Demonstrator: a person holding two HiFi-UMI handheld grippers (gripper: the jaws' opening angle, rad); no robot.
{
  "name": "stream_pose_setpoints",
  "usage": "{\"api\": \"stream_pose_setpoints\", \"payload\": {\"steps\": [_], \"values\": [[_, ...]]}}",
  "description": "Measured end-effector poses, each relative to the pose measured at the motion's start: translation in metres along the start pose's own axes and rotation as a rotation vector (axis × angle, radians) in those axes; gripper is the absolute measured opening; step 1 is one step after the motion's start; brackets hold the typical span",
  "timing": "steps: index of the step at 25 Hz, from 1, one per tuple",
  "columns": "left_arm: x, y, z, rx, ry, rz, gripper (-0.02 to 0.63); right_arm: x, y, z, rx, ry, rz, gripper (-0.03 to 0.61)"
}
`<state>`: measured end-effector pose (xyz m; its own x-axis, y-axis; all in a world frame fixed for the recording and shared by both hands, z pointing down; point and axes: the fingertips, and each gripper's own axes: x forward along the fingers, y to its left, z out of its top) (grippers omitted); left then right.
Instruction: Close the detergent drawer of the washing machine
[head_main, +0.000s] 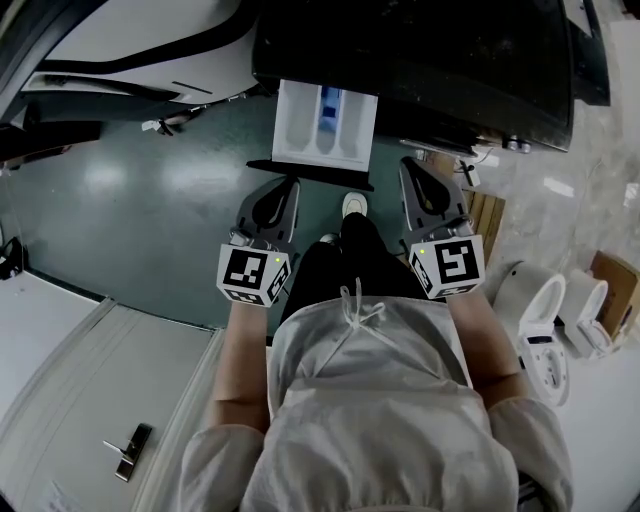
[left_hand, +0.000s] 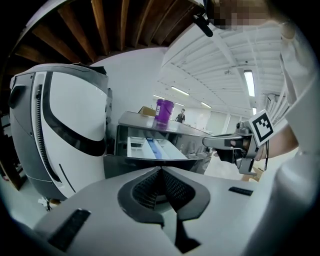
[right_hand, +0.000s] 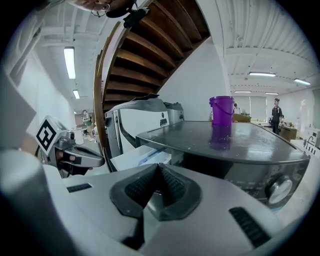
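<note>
The washing machine (head_main: 420, 60) has a dark top, and its white detergent drawer (head_main: 325, 125) with a blue compartment stands pulled out toward me. My left gripper (head_main: 289, 185) is shut and holds nothing; its tip sits just short of the drawer's front, at its left corner. My right gripper (head_main: 411, 165) is also shut and holds nothing, just to the right of the drawer front. The left gripper view shows the drawer (left_hand: 149, 148) beyond the closed jaws (left_hand: 161, 171). In the right gripper view the drawer (right_hand: 142, 156) lies left of the closed jaws (right_hand: 159, 167).
A purple cup (right_hand: 221, 111) stands on the machine's top. A white appliance (left_hand: 65, 125) stands to the left of the machine. White toilets (head_main: 545, 310) and a wooden crate (head_main: 487, 215) are on the floor at the right. A wooden staircase (right_hand: 150, 45) runs overhead.
</note>
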<state>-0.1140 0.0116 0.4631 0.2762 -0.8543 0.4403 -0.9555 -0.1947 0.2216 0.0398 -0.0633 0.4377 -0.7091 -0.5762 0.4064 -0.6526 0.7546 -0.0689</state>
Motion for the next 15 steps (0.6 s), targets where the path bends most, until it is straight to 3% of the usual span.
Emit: {"api": "stream_pose_setpoints", "payload": {"steps": [7, 15], "values": [[0.007, 0.003, 0.005, -0.015, 0.0, 0.035, 0.018, 0.007, -0.004, 0.007, -0.021, -0.001, 0.005, 0.005], [0.028, 0.012, 0.02, -0.043, -0.002, 0.01, 0.018, 0.011, -0.014, 0.013, -0.001, 0.002, -0.035, 0.005]]}}
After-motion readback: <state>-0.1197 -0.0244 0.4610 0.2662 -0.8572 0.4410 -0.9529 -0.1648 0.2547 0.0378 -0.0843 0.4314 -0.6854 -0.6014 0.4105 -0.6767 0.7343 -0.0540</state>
